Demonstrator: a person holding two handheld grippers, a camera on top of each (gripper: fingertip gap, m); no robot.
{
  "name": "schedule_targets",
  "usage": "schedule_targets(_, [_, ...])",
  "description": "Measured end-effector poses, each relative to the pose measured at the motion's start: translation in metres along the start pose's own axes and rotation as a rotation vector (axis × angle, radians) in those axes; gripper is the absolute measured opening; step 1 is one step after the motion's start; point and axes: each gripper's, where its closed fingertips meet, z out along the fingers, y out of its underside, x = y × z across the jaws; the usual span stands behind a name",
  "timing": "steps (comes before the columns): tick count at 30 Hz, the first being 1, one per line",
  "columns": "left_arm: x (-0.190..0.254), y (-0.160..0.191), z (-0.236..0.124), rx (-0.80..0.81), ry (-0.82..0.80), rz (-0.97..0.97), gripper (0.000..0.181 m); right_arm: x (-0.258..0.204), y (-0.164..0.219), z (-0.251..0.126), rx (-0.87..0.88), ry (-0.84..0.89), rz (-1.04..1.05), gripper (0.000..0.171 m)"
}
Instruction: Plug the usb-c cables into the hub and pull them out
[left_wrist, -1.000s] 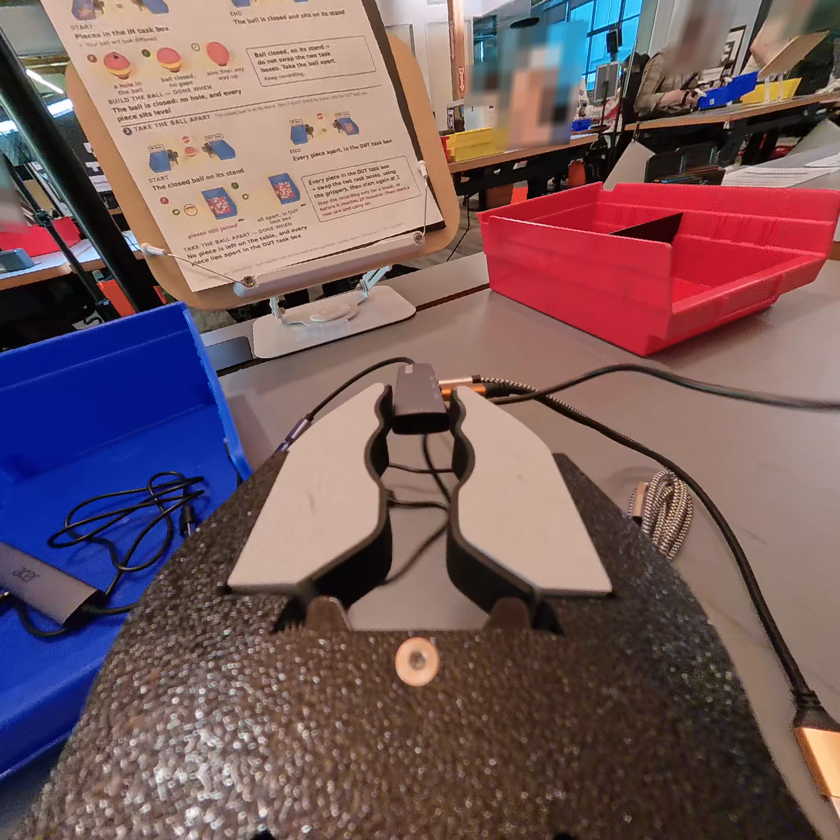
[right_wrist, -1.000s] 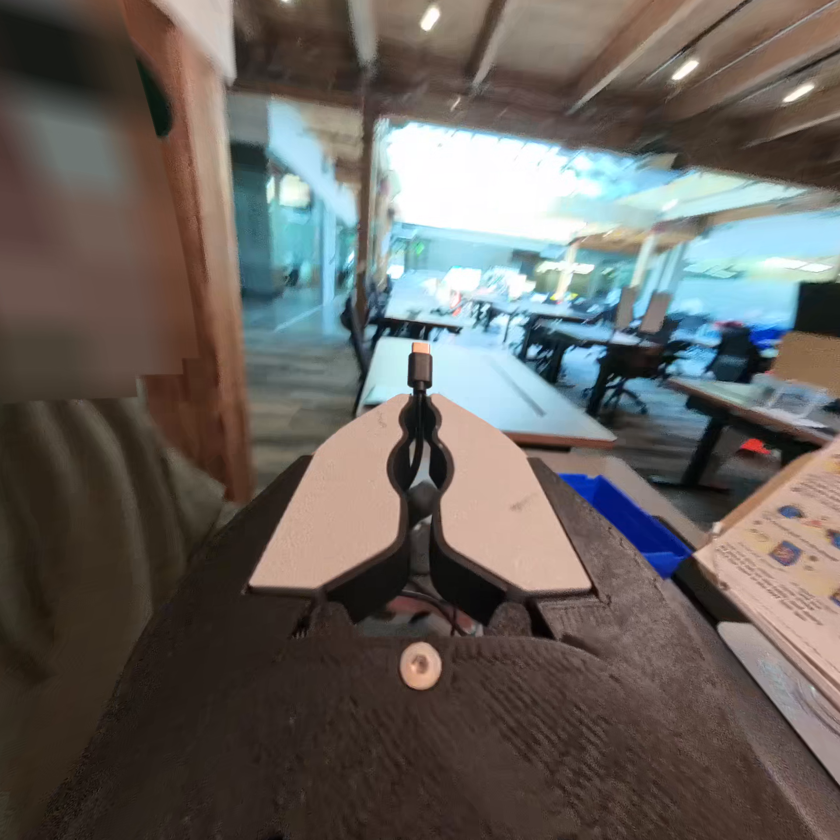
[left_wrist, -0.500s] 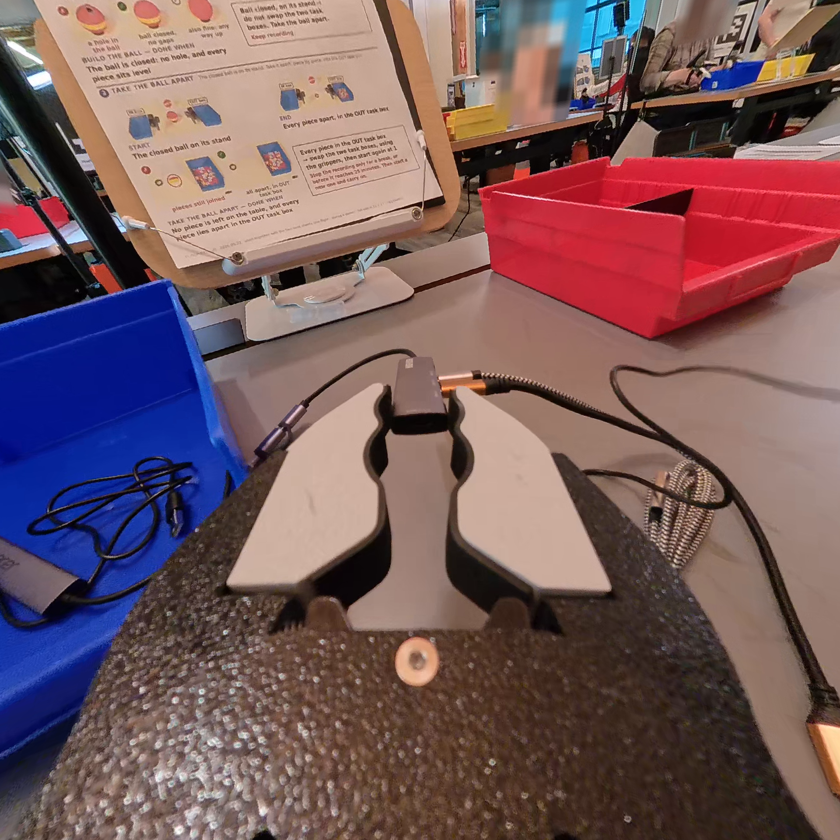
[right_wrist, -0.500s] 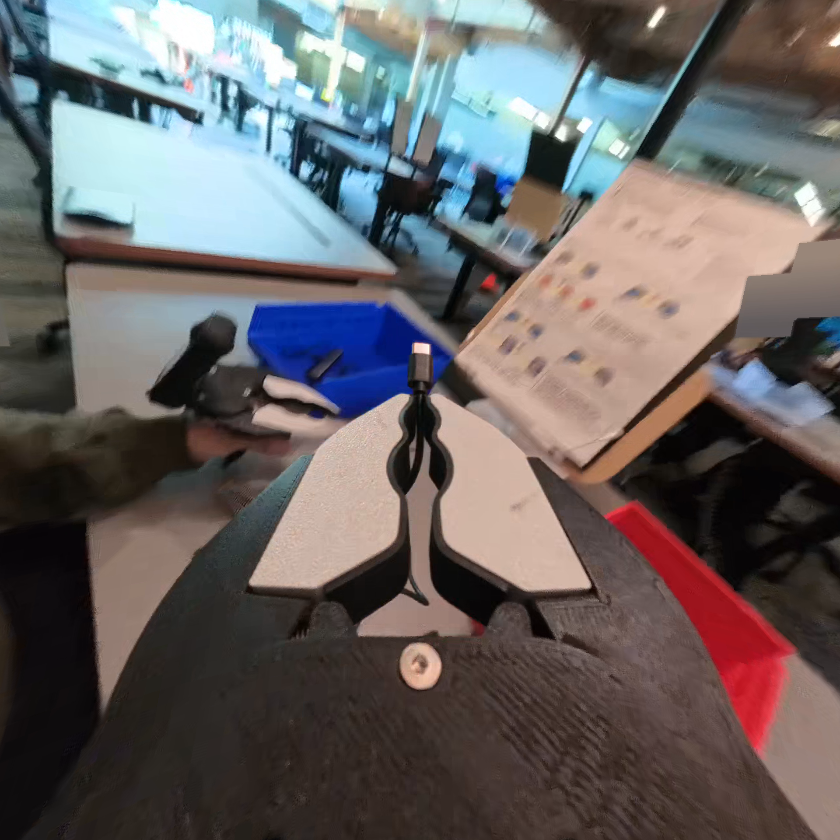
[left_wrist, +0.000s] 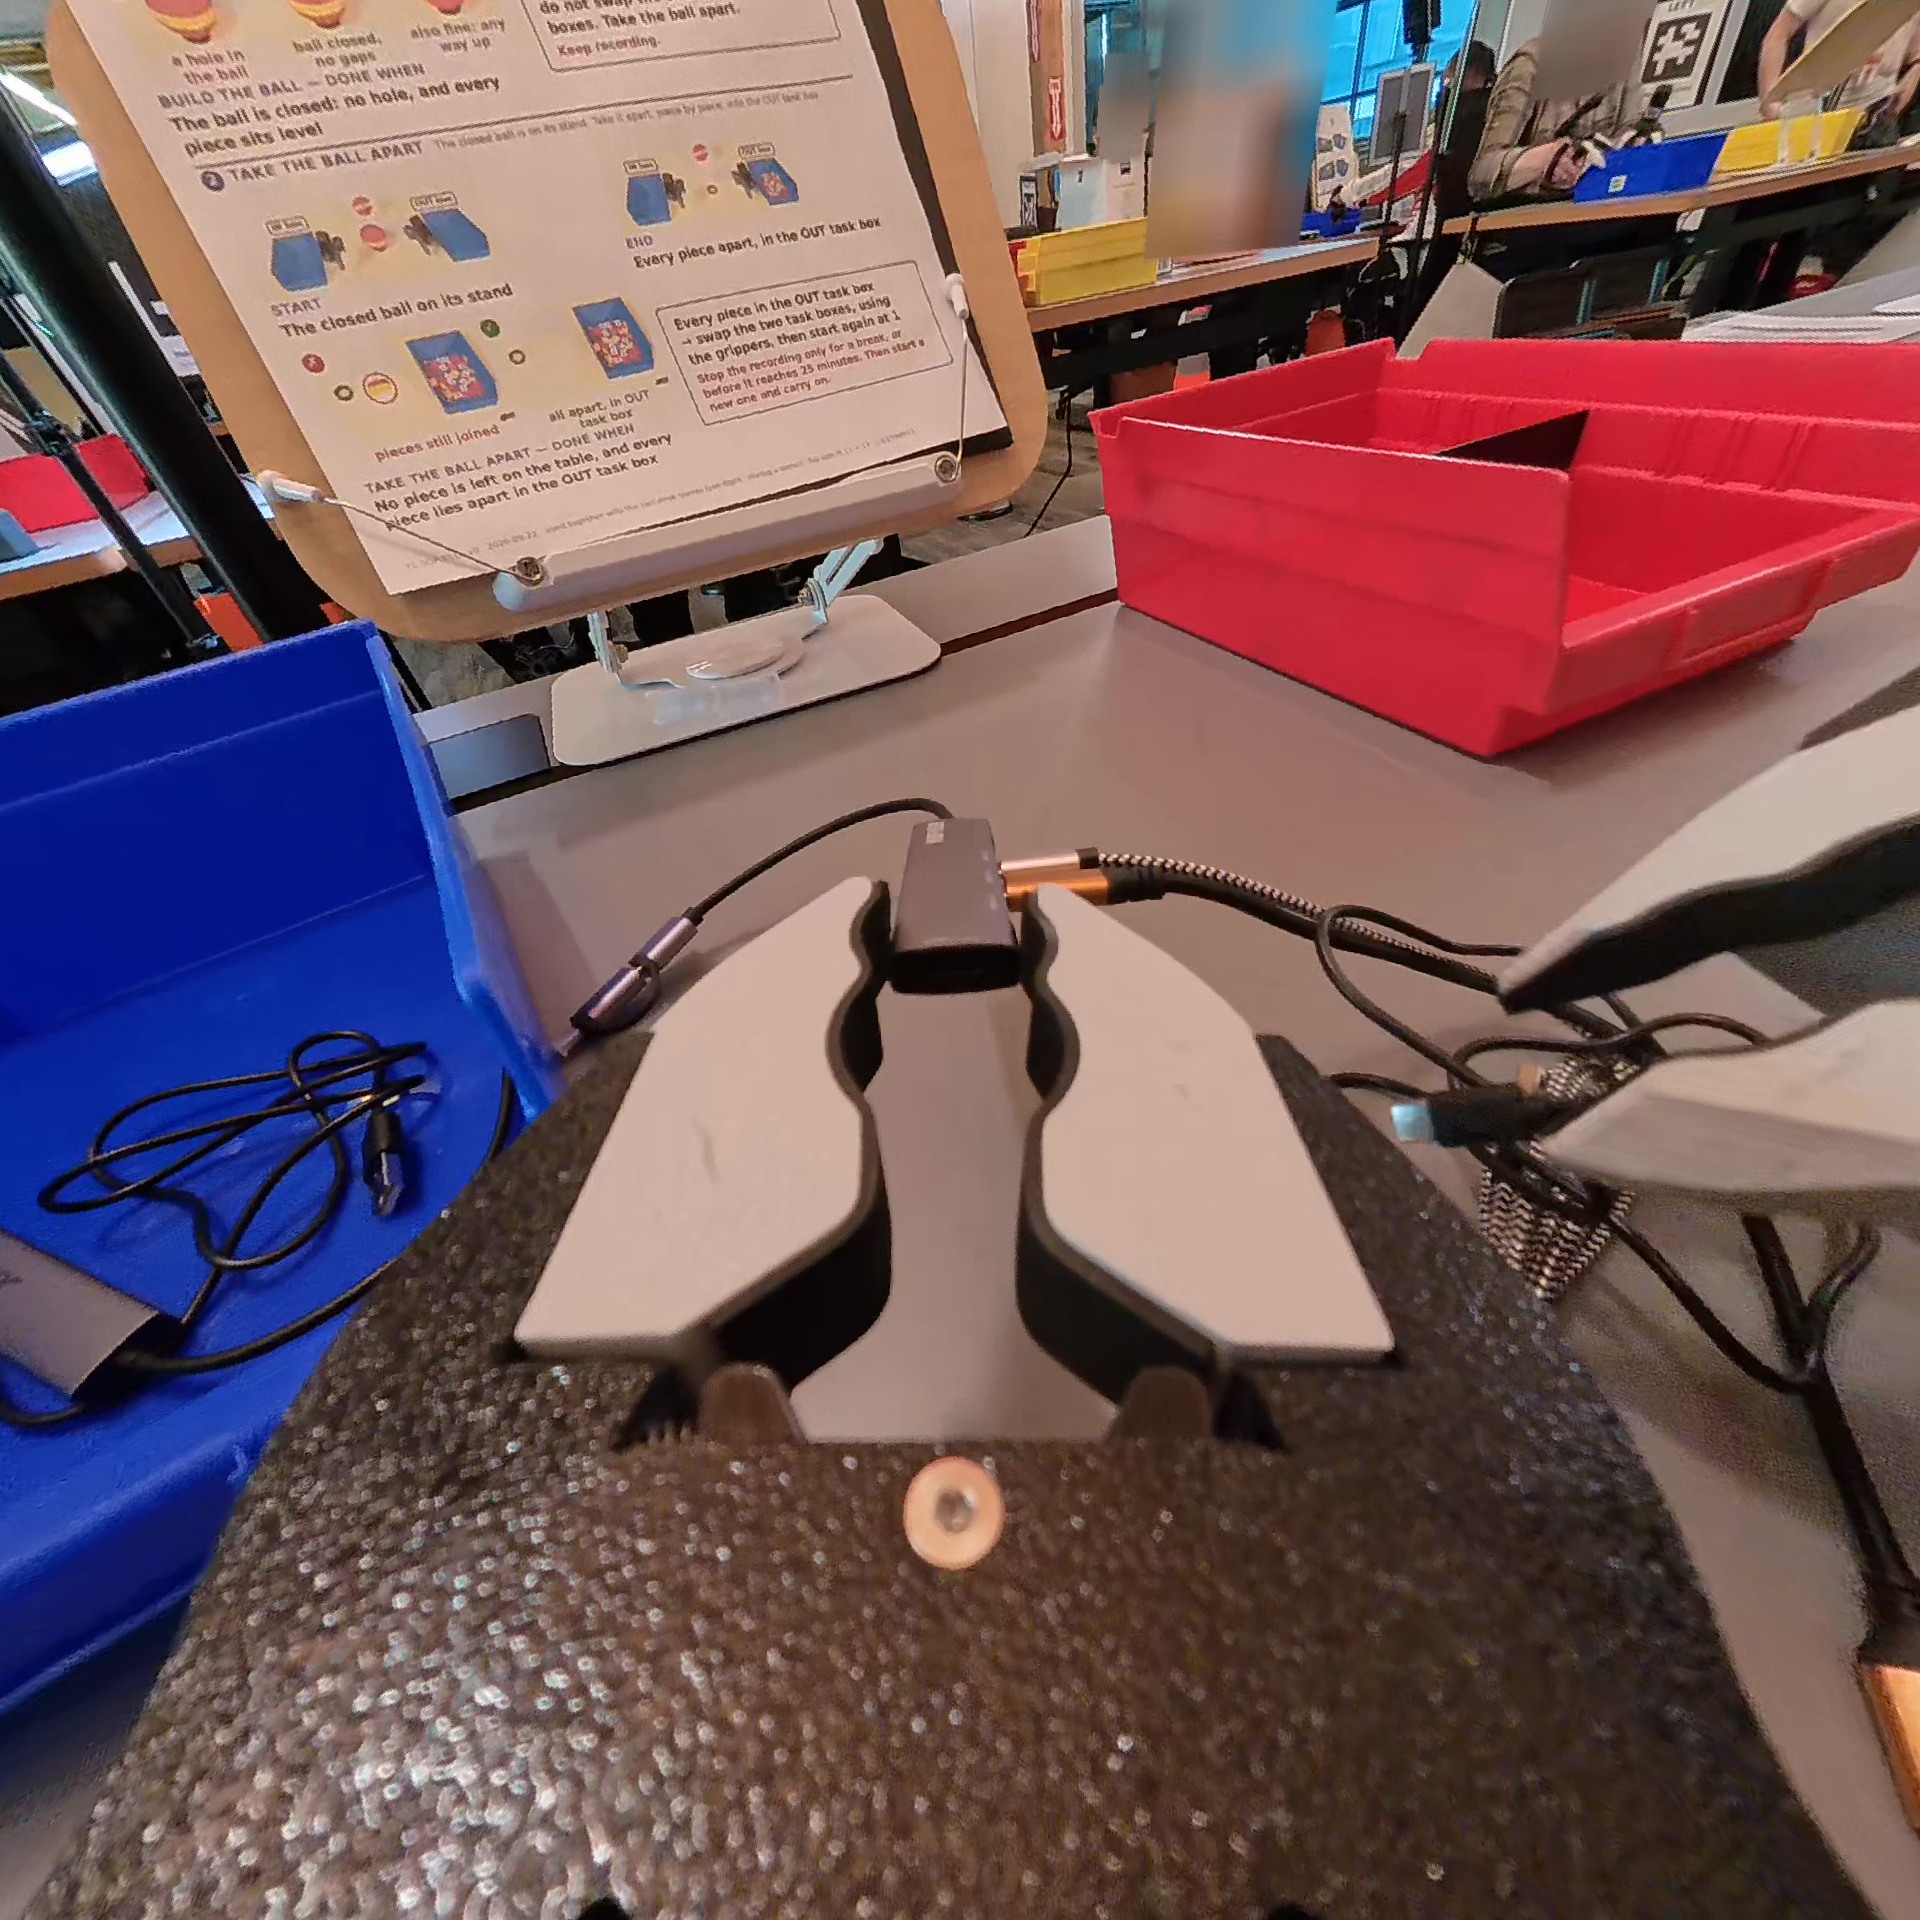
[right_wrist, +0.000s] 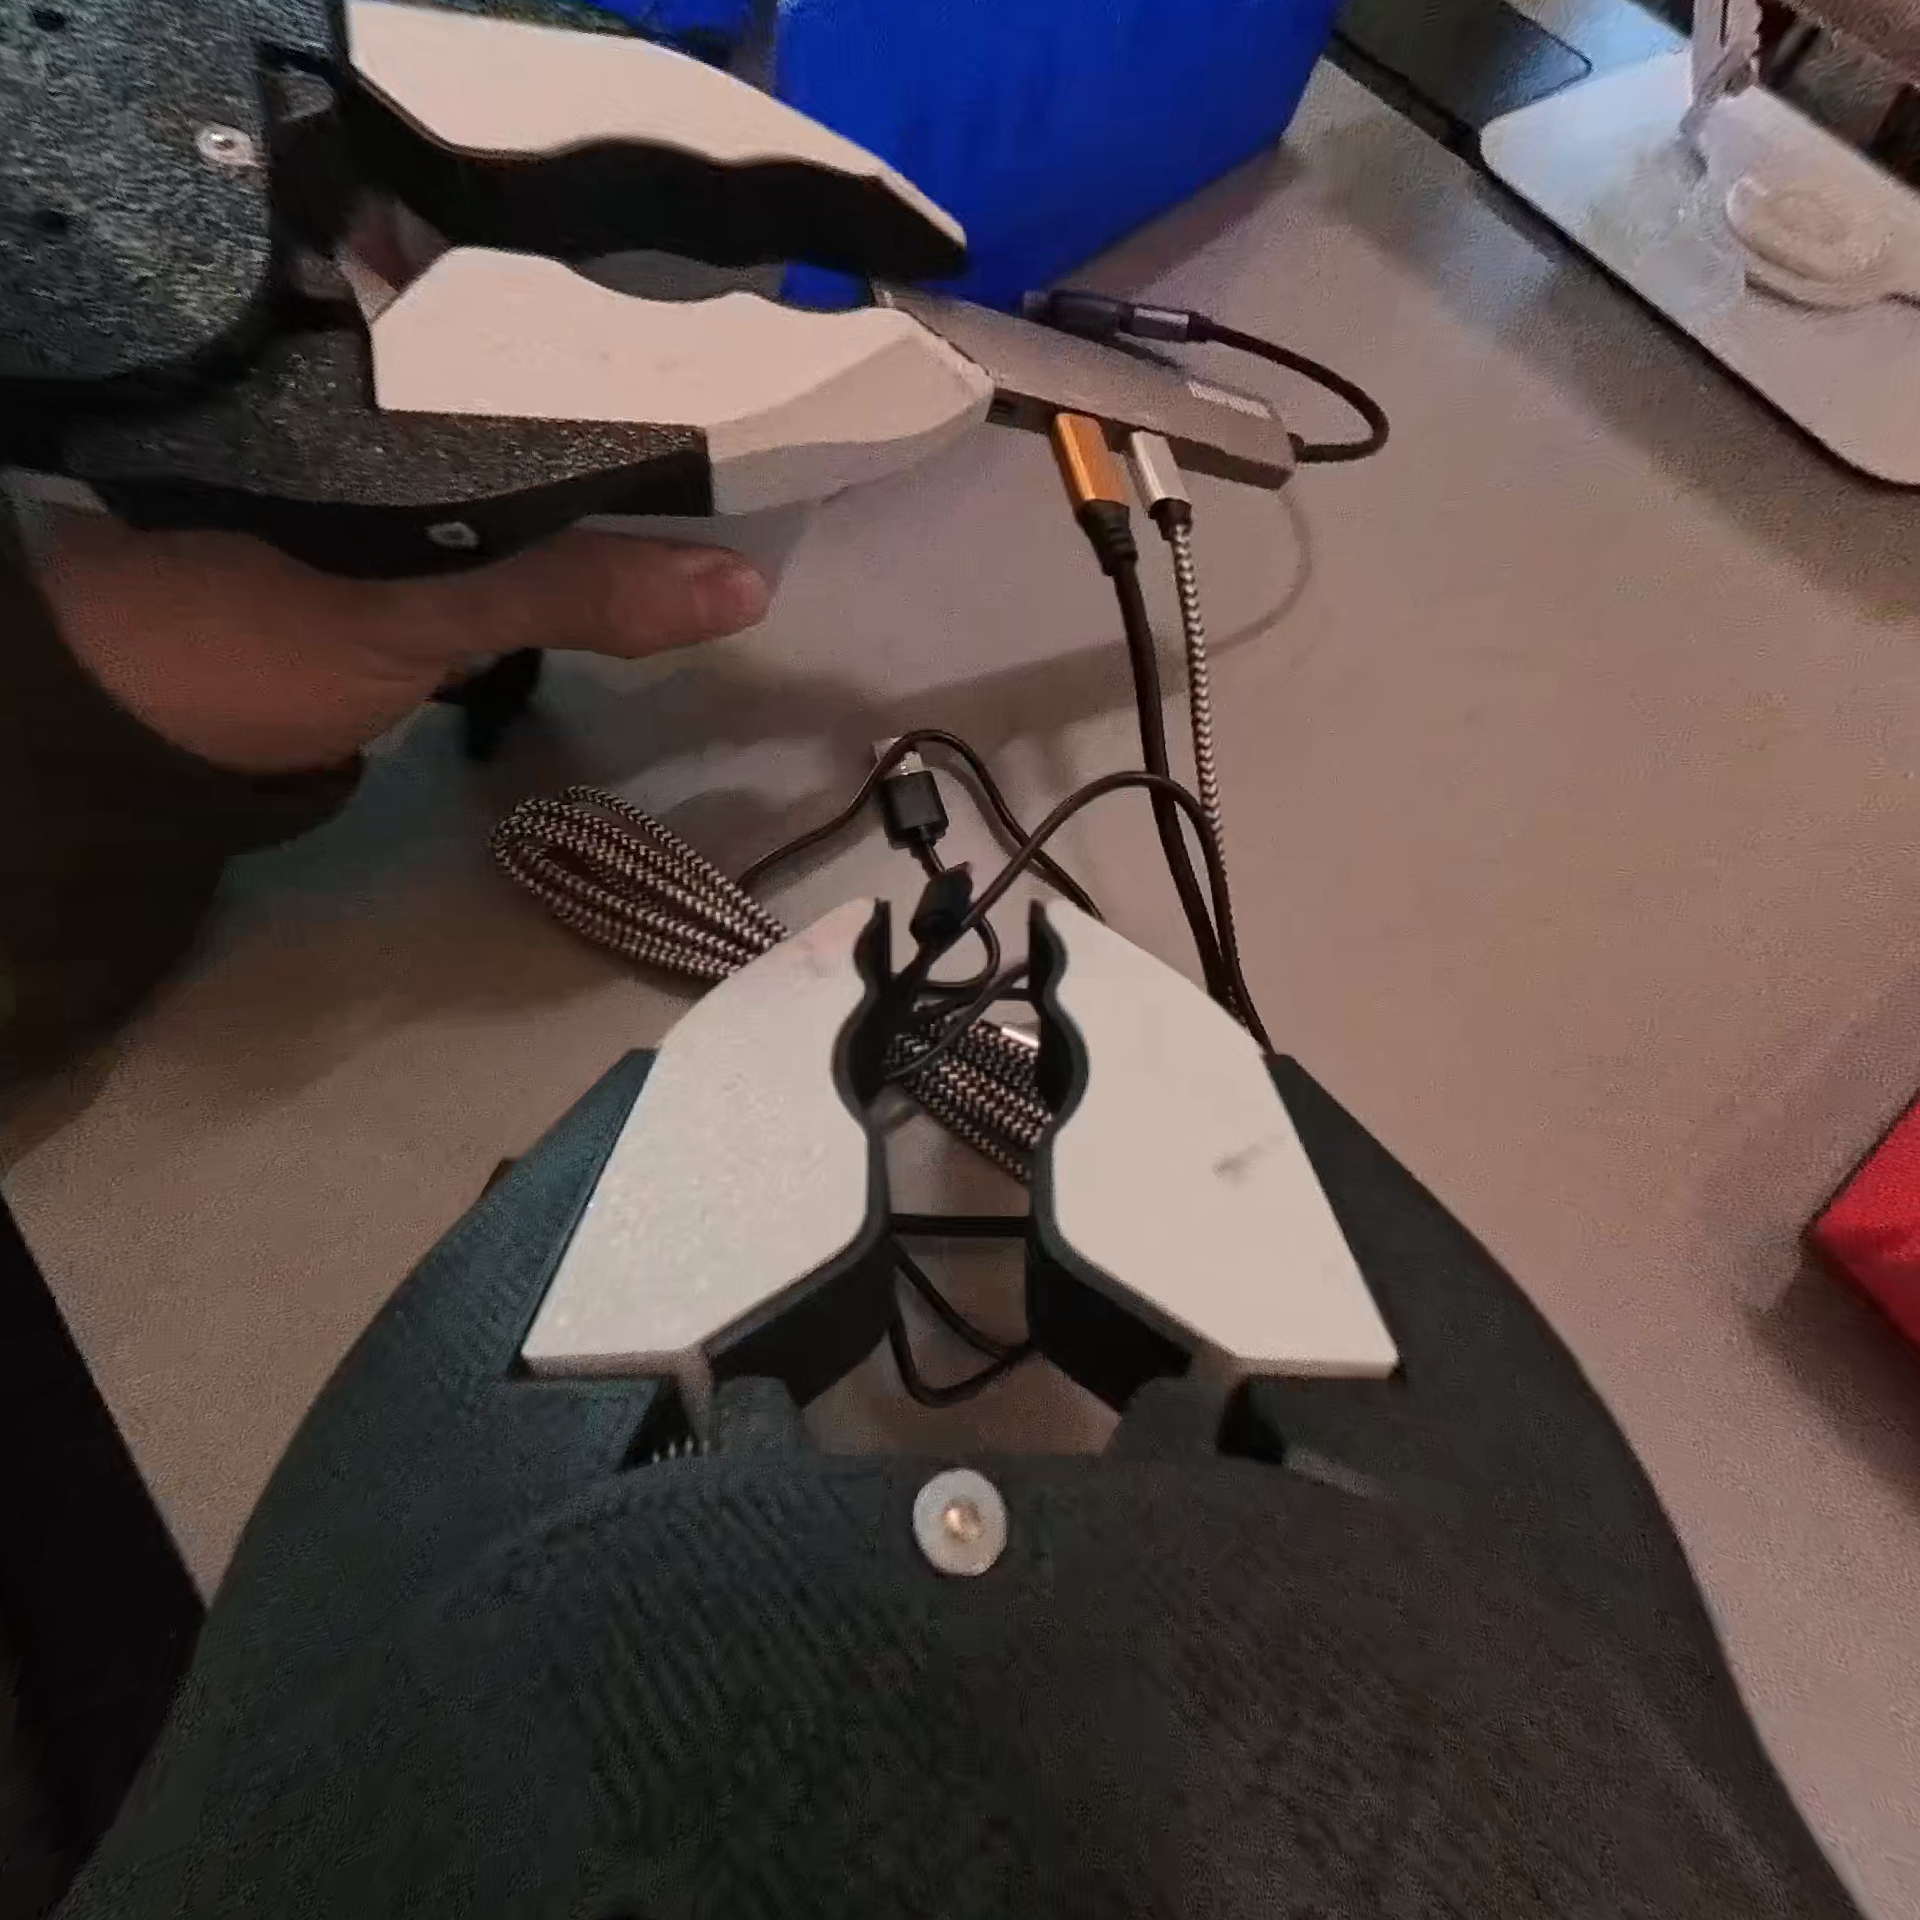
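A loose black plug (right_wrist: 940, 902) near, the hub (left_wrist: 951, 894) farther on the desk (right_wrist: 1558, 831)

The right tongs (right_wrist: 956, 914) are spread, the black plug loose between their tips; it could slip out or snag in the tangled wires; farther on, the left tongs (left_wrist: 954, 925) pinch the hub's end; a crooked push could twist it.

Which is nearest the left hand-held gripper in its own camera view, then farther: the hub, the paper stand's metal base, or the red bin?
From the left hand-held gripper:
1. Hub, between its fingertips.
2. Stand's metal base, straight behind.
3. Red bin, back right.
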Motion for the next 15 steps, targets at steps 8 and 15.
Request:
schedule_targets(8, [0.0,0.0,0.0,0.001,0.004,-0.004,0.024,0.005,0.022,0.019,-0.134,0.134,0.004,0.038])
schedule_targets(15, [0.0,0.001,0.0,-0.001,0.006,-0.003,0.024,0.005,0.032,0.015,-0.202,0.148,0.009,0.031])
